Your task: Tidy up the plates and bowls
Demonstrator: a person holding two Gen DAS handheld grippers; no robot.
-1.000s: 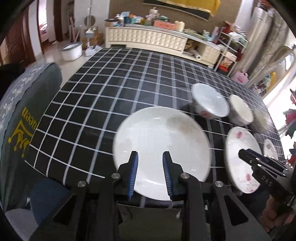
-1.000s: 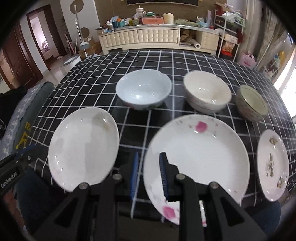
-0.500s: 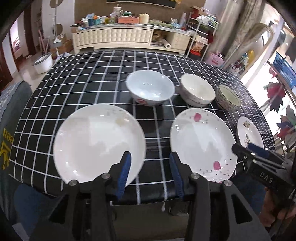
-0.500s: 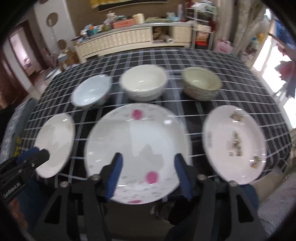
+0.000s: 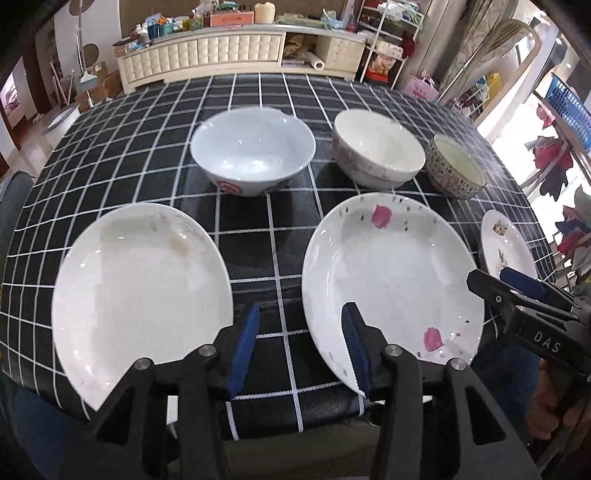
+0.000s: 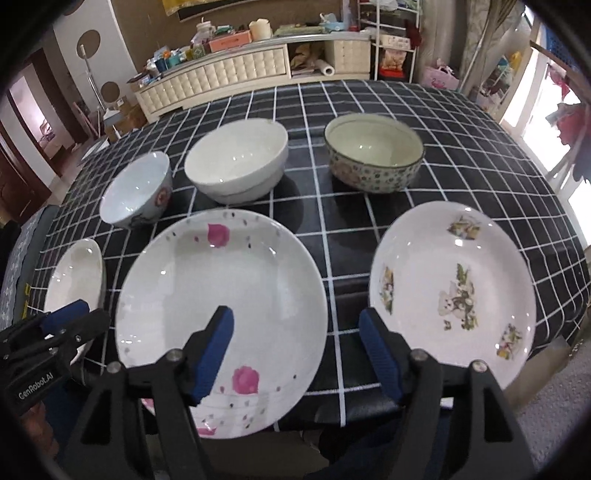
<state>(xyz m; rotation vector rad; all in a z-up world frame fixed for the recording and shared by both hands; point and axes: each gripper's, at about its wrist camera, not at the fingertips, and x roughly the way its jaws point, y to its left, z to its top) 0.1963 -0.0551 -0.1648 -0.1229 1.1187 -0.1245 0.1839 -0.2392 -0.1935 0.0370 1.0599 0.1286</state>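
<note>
Three plates lie along the near edge of the black checked table [image 5: 147, 147]: a plain white plate [image 5: 140, 291], a pink-petal plate [image 5: 391, 280] [image 6: 221, 295] and a smaller picture plate [image 6: 454, 295] [image 5: 508, 251]. Behind them stand a pale blue bowl [image 5: 253, 151] [image 6: 135, 194], a white bowl [image 5: 378, 147] [image 6: 236, 166] and a patterned bowl [image 5: 456, 166] [image 6: 373, 155]. My left gripper [image 5: 299, 347] is open over the gap between the white and pink-petal plates. My right gripper [image 6: 297, 350] is open between the pink-petal and picture plates. Neither holds anything.
A cream sideboard [image 5: 221, 51] with clutter stands beyond the table's far edge. A shelf rack [image 5: 391, 33] and hanging clothes [image 5: 554, 158] are at the right. A padded chair back [image 5: 11, 199] is at the table's left. A hand [image 5: 546, 406] holds the right gripper.
Both grippers have opened wider. The left gripper swung right, from over the white plate to the gap beside it. The right gripper moved right, toward the picture plate.
</note>
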